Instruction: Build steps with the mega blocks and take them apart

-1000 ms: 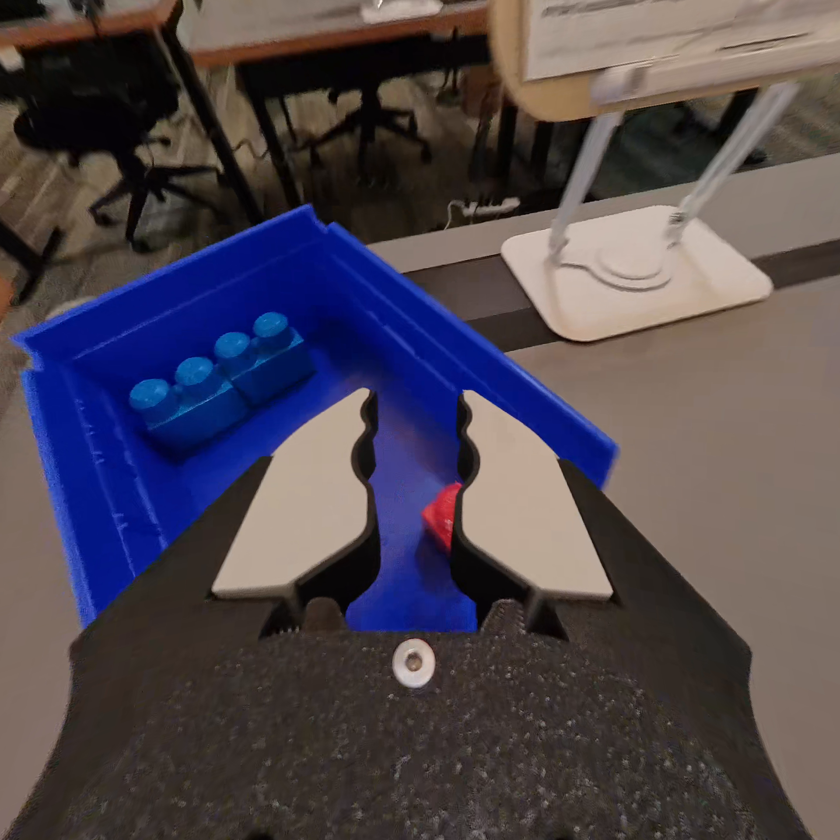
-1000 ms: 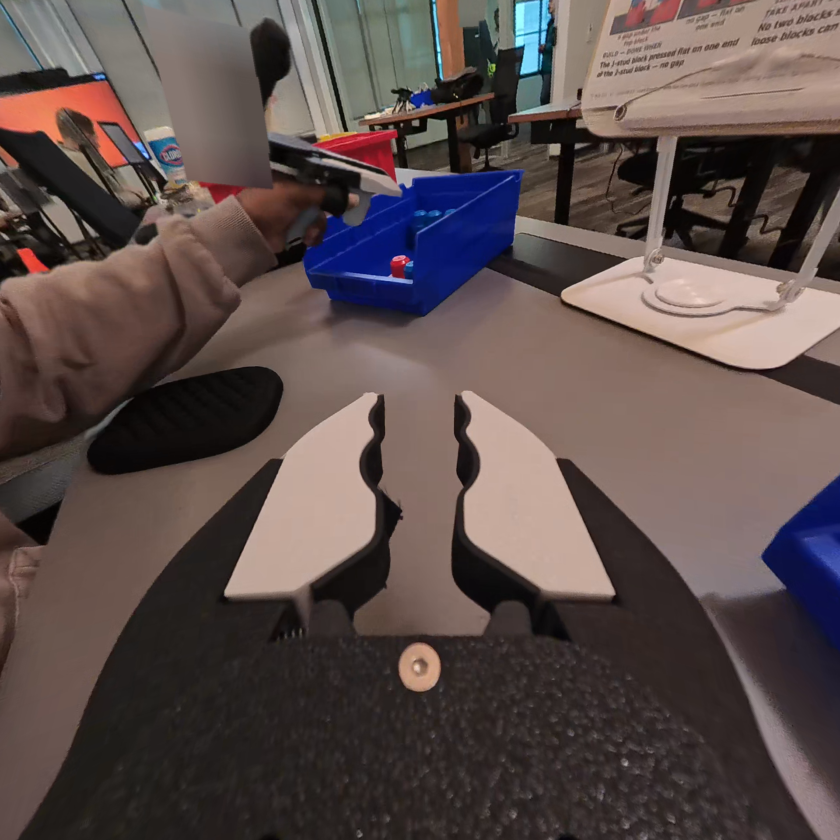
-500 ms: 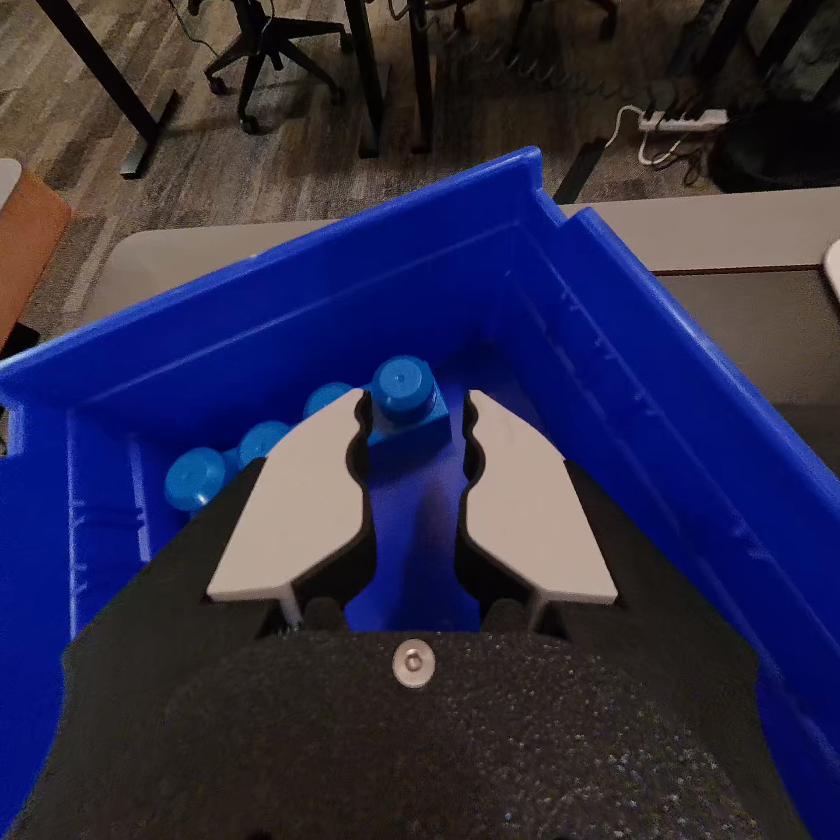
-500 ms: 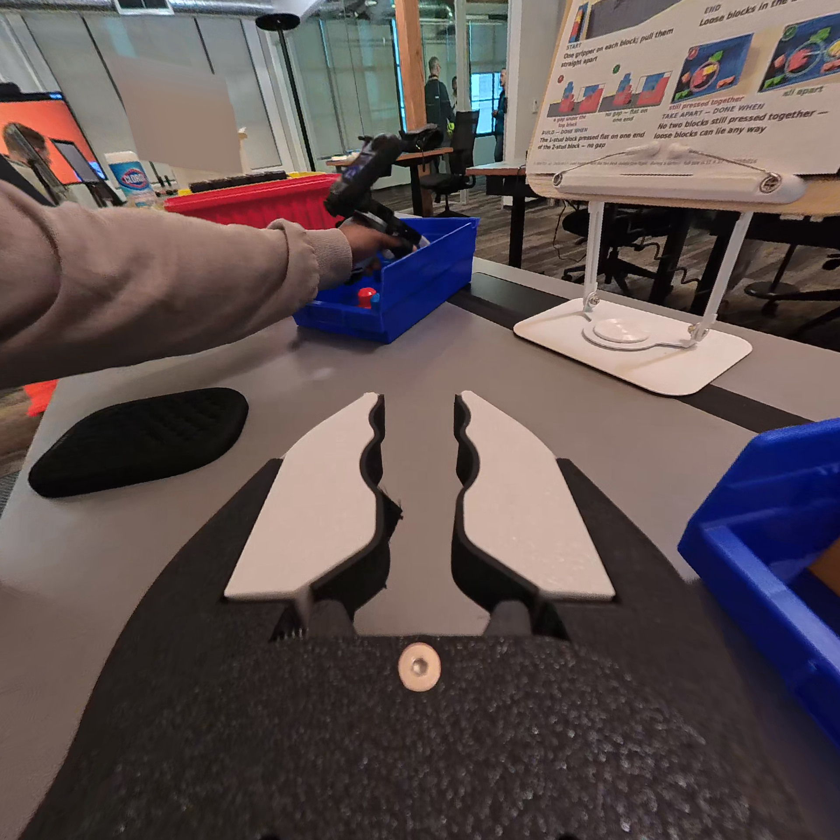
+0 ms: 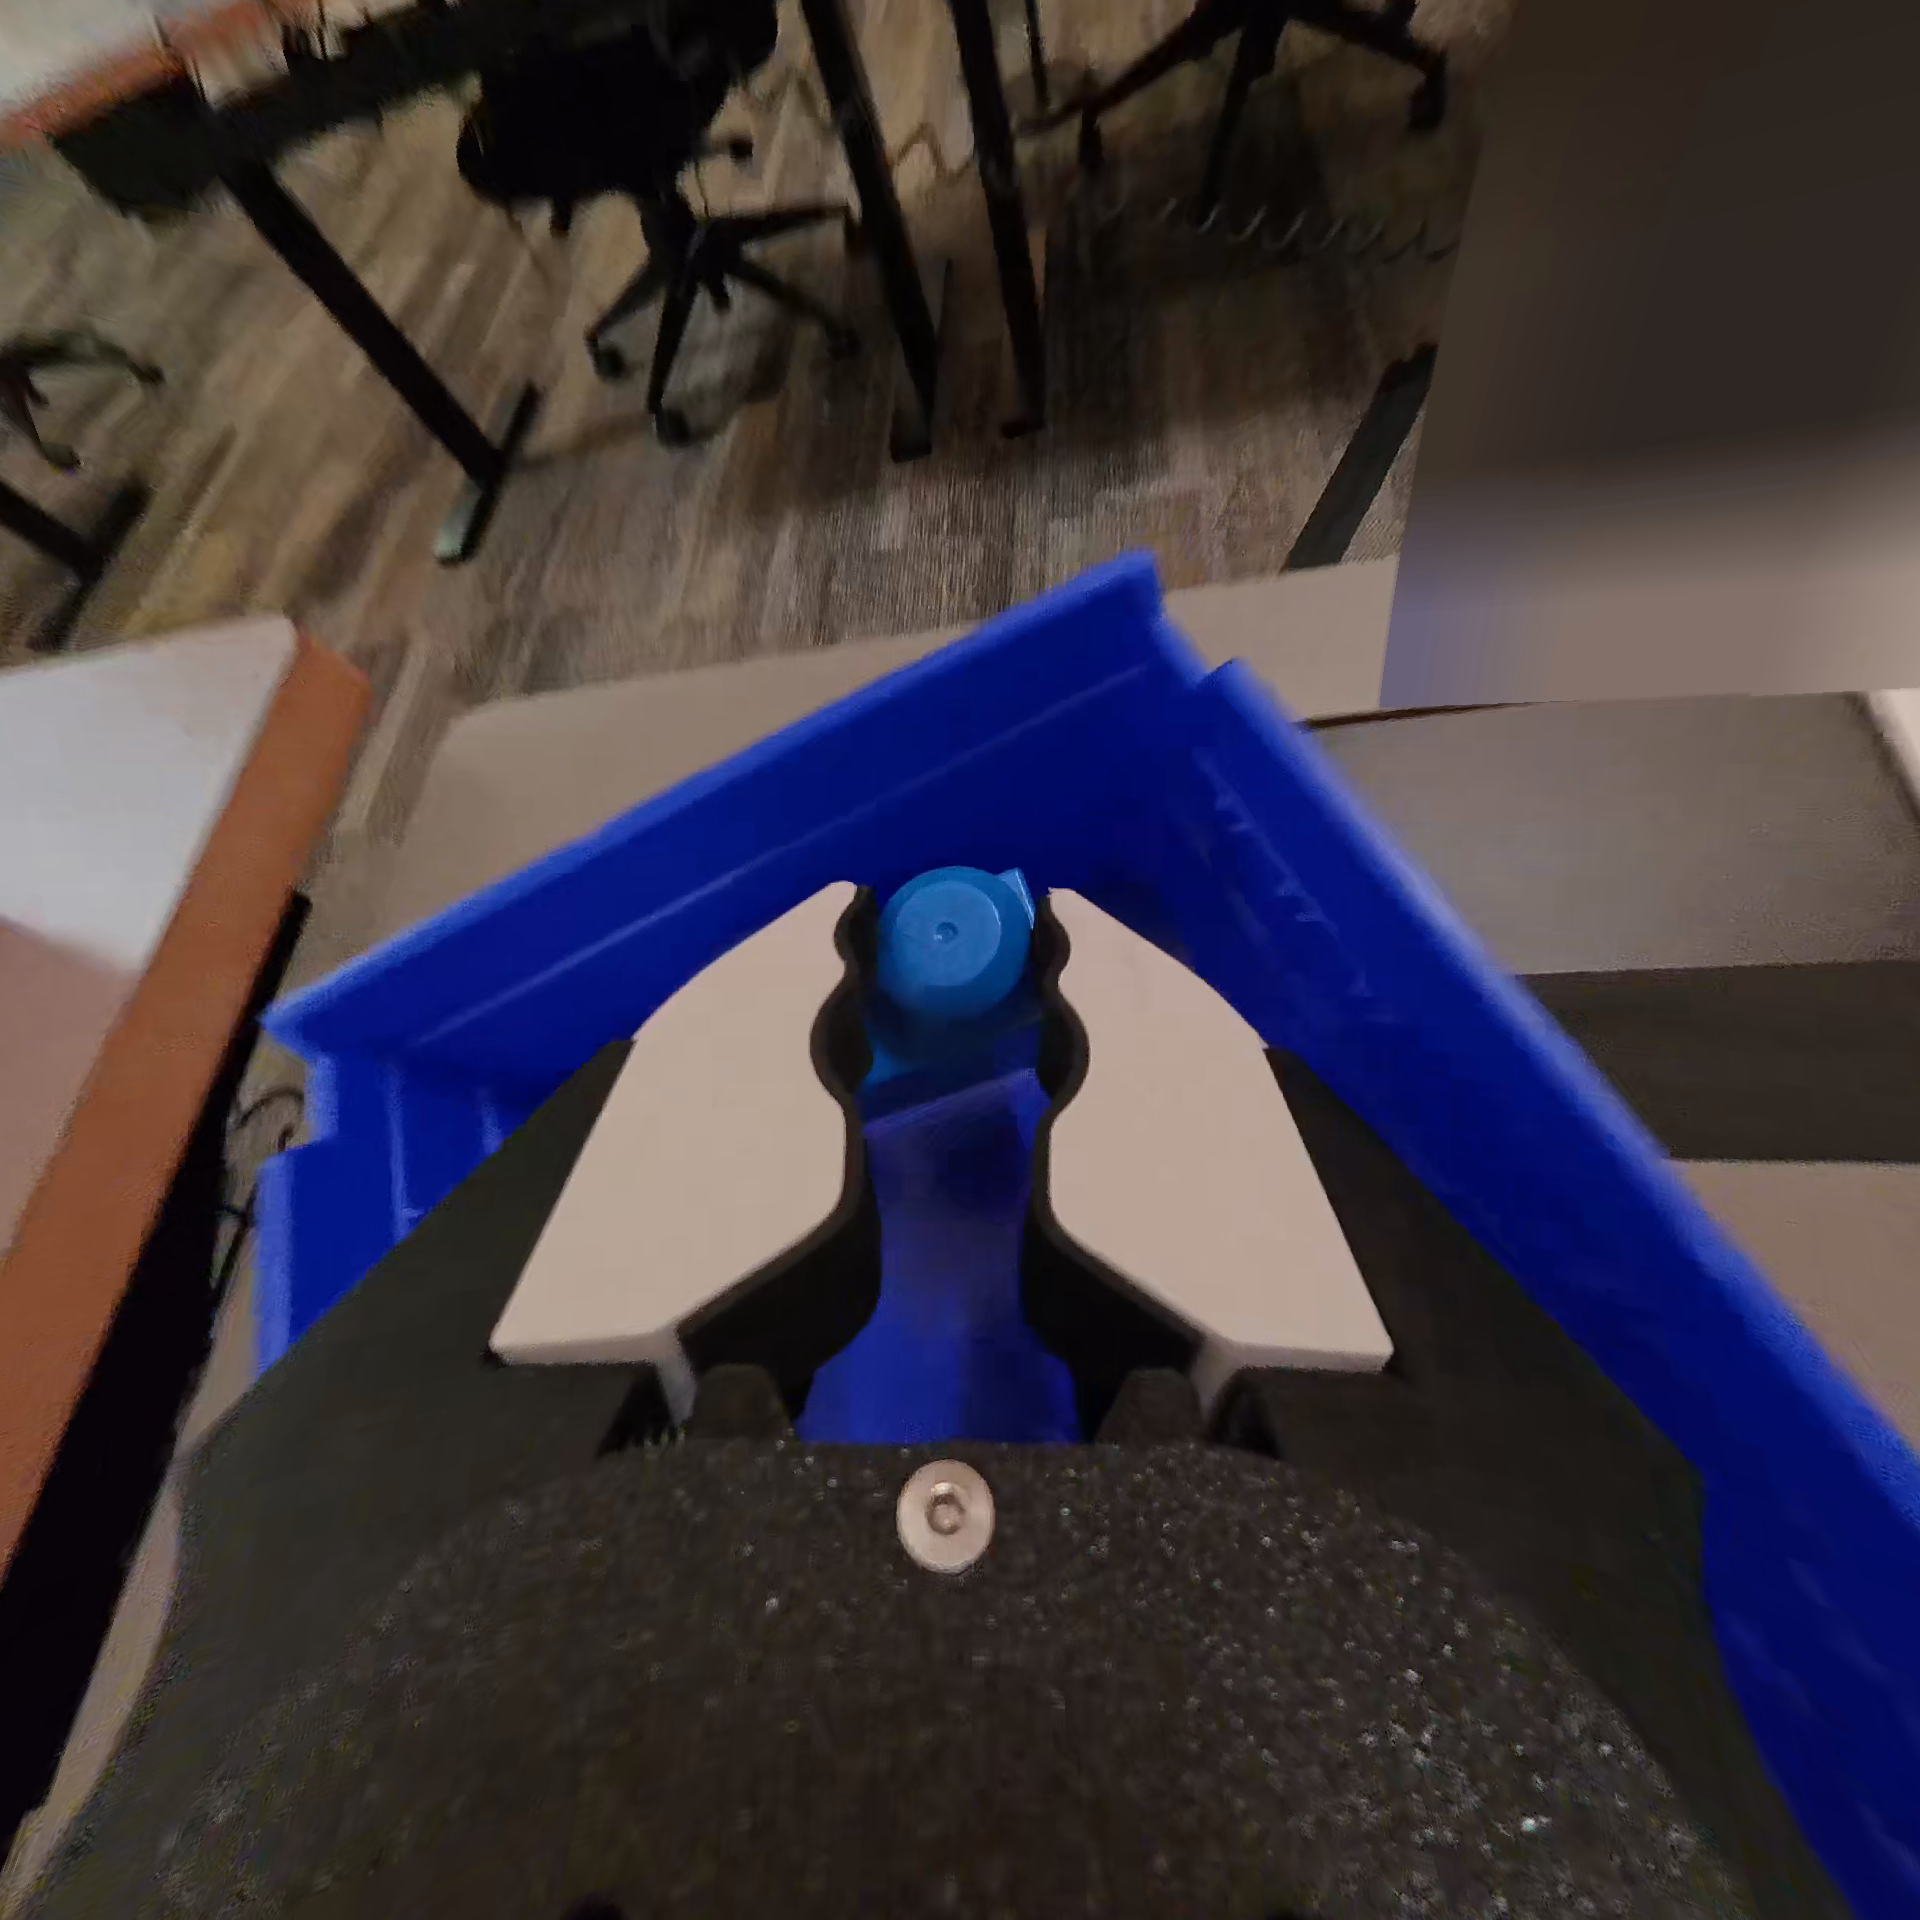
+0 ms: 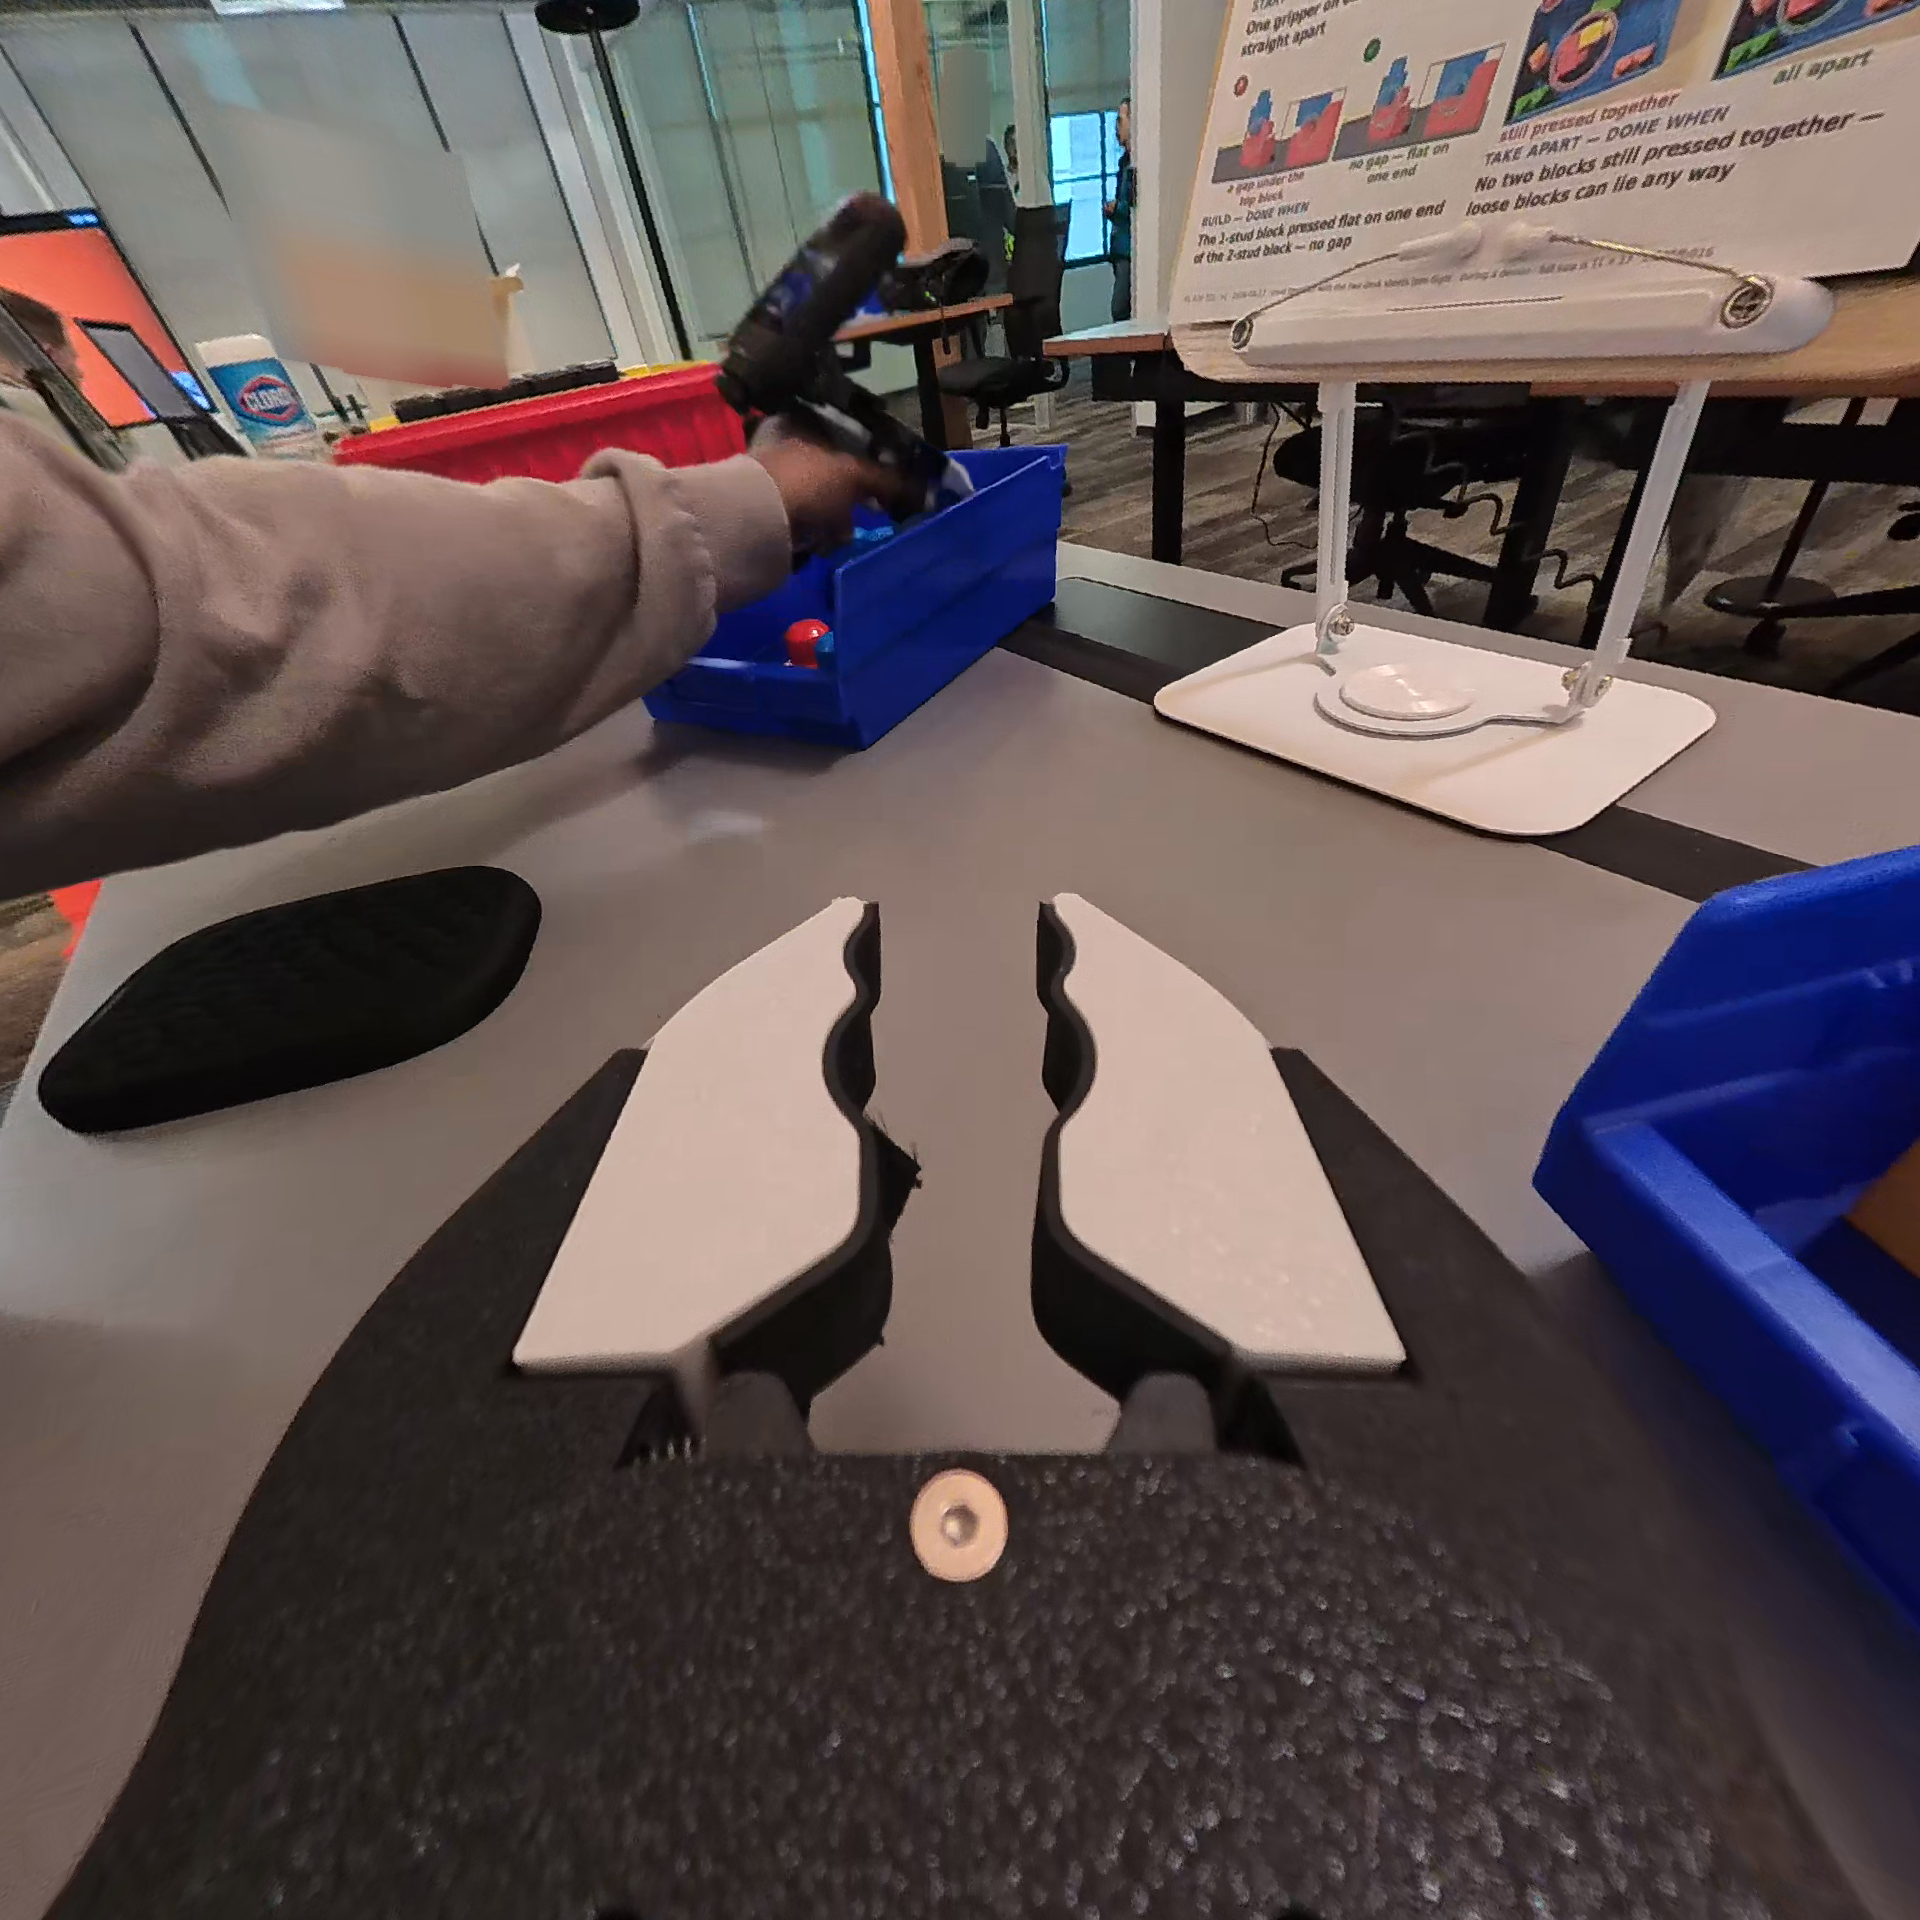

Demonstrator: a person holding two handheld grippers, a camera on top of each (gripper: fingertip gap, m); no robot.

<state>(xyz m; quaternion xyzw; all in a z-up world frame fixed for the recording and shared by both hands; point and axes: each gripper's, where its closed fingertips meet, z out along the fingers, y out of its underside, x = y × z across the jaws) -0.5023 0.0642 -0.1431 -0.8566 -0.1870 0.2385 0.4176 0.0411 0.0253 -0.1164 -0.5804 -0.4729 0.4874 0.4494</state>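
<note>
Blocks are sitting in the far blue bin [image 6: 935,613], and one blue block [image 5: 951,971] is being gripped by the left claw [image 5: 948,935] inside that bin's [image 5: 727,862] far corner, its round stud facing the camera between the two tips. In the right wrist view, going from the left, a black pad [image 6: 291,992] is lying on the grey table [image 6: 1039,831], and a grey sleeve [image 6: 364,623] is stretching across above it toward the bin. The left claw [image 6: 914,488] is dipping into the bin there, with a red block [image 6: 805,639] showing near the bin's low front end; a red crate [image 6: 540,431] is standing behind. Nearer the camera, the right claw [image 6: 956,925] is hovering over bare table, its jaws parted and gripping nothing. Farther right, a white stand [image 6: 1434,727] is carrying an instruction sheet [image 6: 1558,135], and a second blue bin [image 6: 1745,1195] is poking in at the right edge, something tan showing inside it.
</note>
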